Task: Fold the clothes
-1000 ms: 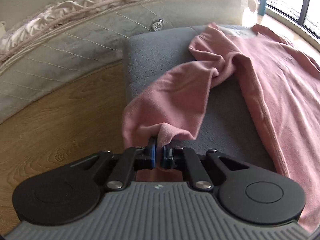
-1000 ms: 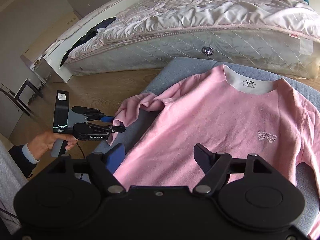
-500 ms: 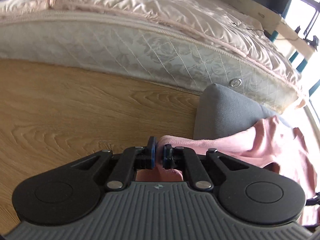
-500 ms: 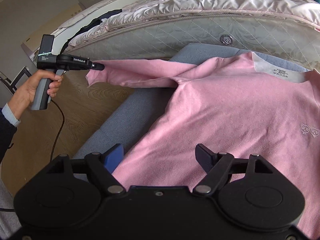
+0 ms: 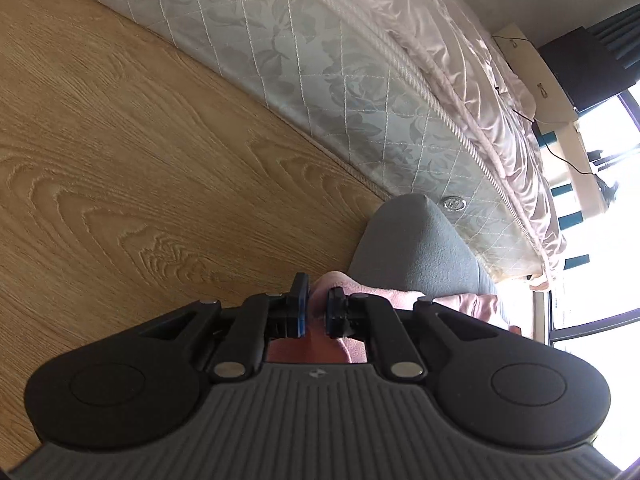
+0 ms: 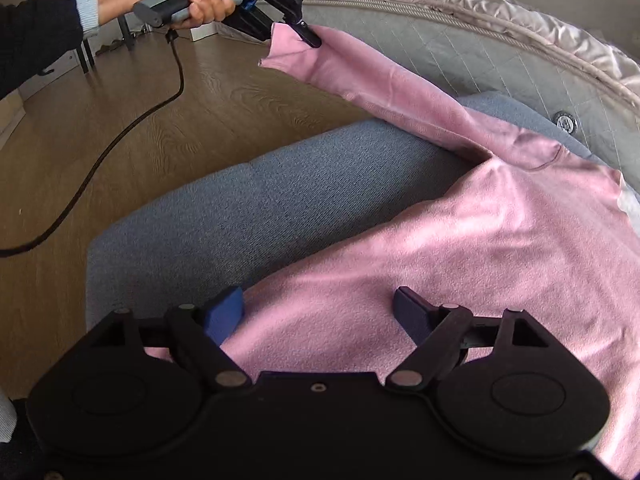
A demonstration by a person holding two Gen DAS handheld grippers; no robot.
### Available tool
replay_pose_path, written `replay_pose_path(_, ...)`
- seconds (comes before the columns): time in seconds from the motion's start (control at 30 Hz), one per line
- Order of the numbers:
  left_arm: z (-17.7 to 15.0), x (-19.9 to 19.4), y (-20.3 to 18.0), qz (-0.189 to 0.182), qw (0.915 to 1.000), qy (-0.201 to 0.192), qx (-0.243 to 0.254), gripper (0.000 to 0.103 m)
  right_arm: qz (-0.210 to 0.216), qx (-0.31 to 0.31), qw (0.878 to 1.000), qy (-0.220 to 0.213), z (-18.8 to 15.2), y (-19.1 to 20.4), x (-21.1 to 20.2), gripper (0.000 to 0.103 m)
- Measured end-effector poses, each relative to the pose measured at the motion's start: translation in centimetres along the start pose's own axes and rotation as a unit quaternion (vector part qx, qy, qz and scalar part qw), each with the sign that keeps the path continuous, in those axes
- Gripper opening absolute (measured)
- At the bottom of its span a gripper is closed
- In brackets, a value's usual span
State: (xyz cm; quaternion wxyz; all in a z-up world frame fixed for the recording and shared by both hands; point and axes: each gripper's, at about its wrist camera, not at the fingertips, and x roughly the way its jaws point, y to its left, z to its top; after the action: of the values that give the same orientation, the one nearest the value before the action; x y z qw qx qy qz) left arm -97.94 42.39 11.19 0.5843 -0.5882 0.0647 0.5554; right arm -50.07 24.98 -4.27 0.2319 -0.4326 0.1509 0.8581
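Note:
A pink sweatshirt lies face up on a grey-blue upholstered bench. Its sleeve is stretched out taut to the upper left, off the bench and over the floor. My left gripper is shut on the sleeve's cuff; in the right wrist view a hand holds that left gripper up at the top. My right gripper hovers low over the sweatshirt's lower left part, its jaws opening wide, with cloth below them and nothing pinched.
A mattress with a satin quilt runs along the far side of the bench. Wooden floor lies to the left, crossed by a black cable. A window is at the right.
My left gripper pulled the cuff out and up to the left and rolled, straightening the bunched sleeve. My right gripper sank closer to the sweatshirt's lower left and its jaws widened.

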Motion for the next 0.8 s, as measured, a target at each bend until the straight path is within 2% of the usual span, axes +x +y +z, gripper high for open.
replay_pose_path(0.07, 0.1, -0.1, -0.3, -0.001, 1.0, 0.0, 0.002, 0.009, -0.005, 0.0, 1.0, -0.011, -0.6, 0.5, 0.2, 0.091)
replay_pose_path(0.13, -0.1, -0.2, -0.7, 0.006, 0.9999, 0.003, 0.008, 0.009, -0.006, -0.013, 1.0, -0.001, -0.5, 1.5, 0.1, 0.091)
replay_pose_path(0.2, -0.3, -0.2, -0.9, 0.014, 0.9998, 0.005, 0.015, 0.009, 0.025, -0.019, 1.0, 0.0, 0.0, 1.9, -0.9, 0.084)
replay_pose_path(0.27, -0.6, -0.5, -1.1, 0.016, 0.9998, 0.003, 0.011, 0.009, 0.03, -0.001, 0.999, -0.029, 0.3, 1.4, -2.0, 0.084)
replay_pose_path(0.33, -0.6, -0.8, -0.9, 0.01, 0.9999, -0.002, 0.003, 0.009, 0.0, 0.032, 0.998, -0.054, 0.8, -0.1, -2.1, 0.084)
replay_pose_path(0.37, -0.7, -1.0, -1.0, 0.009, 1.0, -0.004, 0.001, 0.009, -0.014, 0.041, 0.997, -0.065, 0.9, -0.7, -1.8, 0.08)
replay_pose_path(0.4, -0.8, -1.2, -1.2, 0.01, 0.9999, -0.005, 0.003, 0.009, -0.028, 0.049, 0.996, -0.075, 1.0, -1.4, -1.5, 0.063)
replay_pose_path(0.43, -0.9, -1.4, -1.4, 0.011, 0.9999, -0.007, 0.005, 0.009, -0.042, 0.056, 0.995, -0.074, 1.1, -1.8, -1.0, 0.052)
replay_pose_path(0.47, -1.1, -1.7, -1.7, 0.013, 0.9998, -0.008, 0.009, 0.009, -0.058, 0.068, 0.994, -0.066, 1.2, -2.3, -0.2, 0.035)
replay_pose_path(0.5, -1.2, -1.9, -2.0, 0.015, 0.9998, -0.009, 0.013, 0.009, -0.064, 0.081, 0.993, -0.058, 1.0, -2.7, 0.6, 0.033)
replay_pose_path(0.6, -1.4, -2.5, -2.6, 0.019, 0.9995, -0.009, 0.023, 0.009, -0.051, 0.099, 0.991, -0.068, 0.5, -2.8, 0.9, 0.033)
replay_pose_path(0.7, -1.7, -2.9, -3.0, 0.001, 0.9998, -0.01, 0.018, 0.009, -0.016, 0.036, 0.998, -0.053, -0.1, -0.5, 0.7, 0.035)
replay_pose_path(0.8, -2.7, -2.9, -4.3, -0.047, 0.9989, -0.002, 0.006, 0.009, 0.012, 0.014, 0.999, -0.043, -0.7, 0.7, 0.1, 0.043)
